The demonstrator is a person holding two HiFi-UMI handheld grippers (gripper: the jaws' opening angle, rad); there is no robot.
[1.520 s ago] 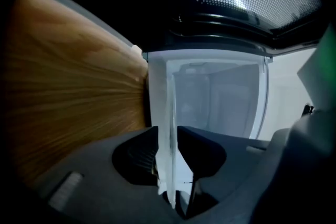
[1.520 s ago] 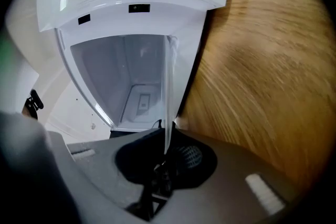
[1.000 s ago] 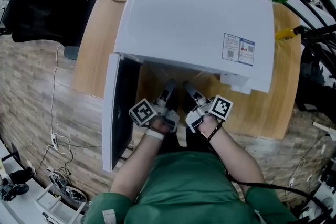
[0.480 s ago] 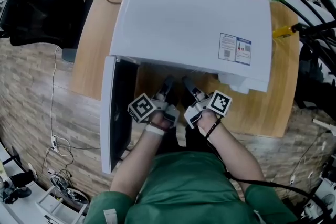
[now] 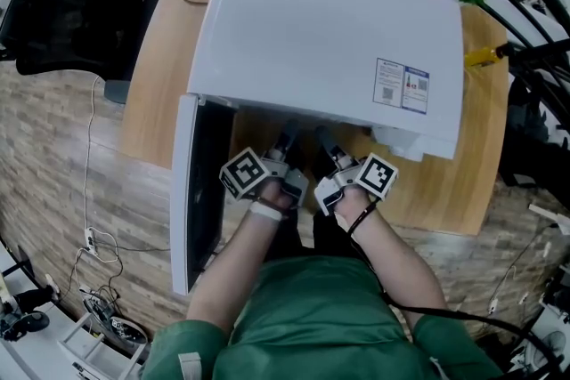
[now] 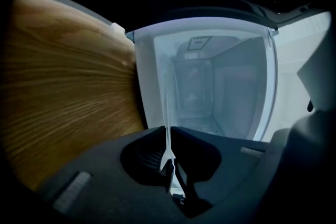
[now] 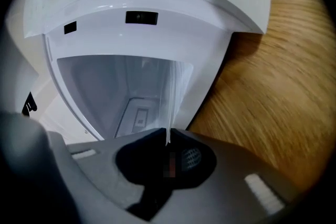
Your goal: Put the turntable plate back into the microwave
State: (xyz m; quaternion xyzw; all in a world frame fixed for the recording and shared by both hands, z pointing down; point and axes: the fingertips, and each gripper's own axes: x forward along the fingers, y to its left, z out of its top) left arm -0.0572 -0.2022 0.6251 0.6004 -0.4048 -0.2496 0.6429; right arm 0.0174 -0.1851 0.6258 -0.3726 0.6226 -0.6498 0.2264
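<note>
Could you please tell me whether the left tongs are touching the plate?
Touching. The left gripper view shows the left tongs, whose jaws have just been closing, pinching the plate by its thin glass edge.

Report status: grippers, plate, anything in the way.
Left gripper and right gripper: jaws just closed onto the turntable plate, at its rim. Plate at the mouth of the open microwave, not yet seated. Door swung wide; nothing seen blocking.

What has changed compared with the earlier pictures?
The left gripper and right gripper moved slightly toward the microwave opening. Both have just been closing their jaws, each with the rim of the turntable plate between them. Microwave, open door and table stayed as they were.
</note>
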